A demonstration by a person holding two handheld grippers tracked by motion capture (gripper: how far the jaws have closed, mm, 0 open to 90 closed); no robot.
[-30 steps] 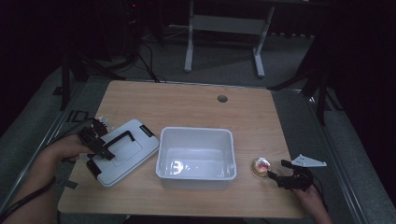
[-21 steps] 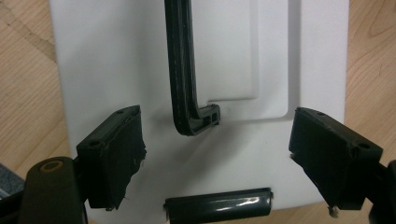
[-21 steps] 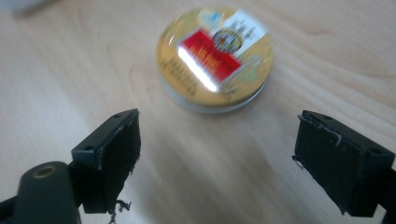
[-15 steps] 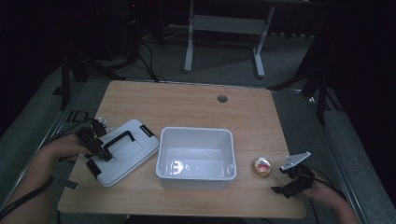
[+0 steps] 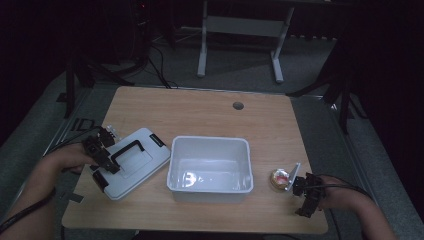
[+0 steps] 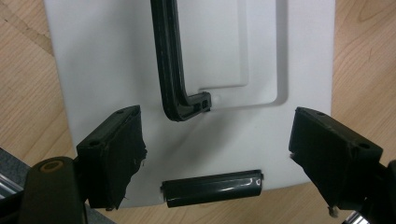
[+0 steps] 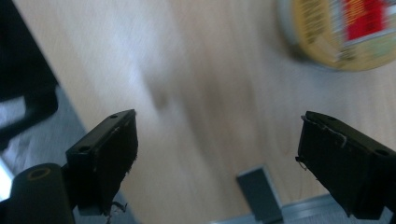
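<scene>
A white box lid point(image 5: 132, 161) with a black handle lies flat at the table's left. My left gripper point(image 5: 102, 157) hovers over its left end, open. In the left gripper view the lid point(image 6: 116, 56) spreads under the jaws, its handle point(image 6: 172, 65) running away from me and a black latch point(image 6: 212, 187) at the near edge between the jaws of the left gripper point(image 6: 217, 154). A round yellow tin point(image 5: 280, 178) with a red label sits at the right front. My right gripper point(image 5: 301, 190) stands just right of it, open and holding nothing; the tin point(image 7: 341, 32) shows blurred beyond the right gripper point(image 7: 219, 158).
An open white bin point(image 5: 210, 150) stands mid-table between the lid and the tin, with nothing visible in it. The back half of the wooden table point(image 5: 200, 115) holds a small round hole point(image 5: 238, 105). The front edge runs close behind my right gripper.
My right gripper has shifted a little left, closer to the tin, and its grey plate has turned. The left gripper and the lid have hardly moved.
</scene>
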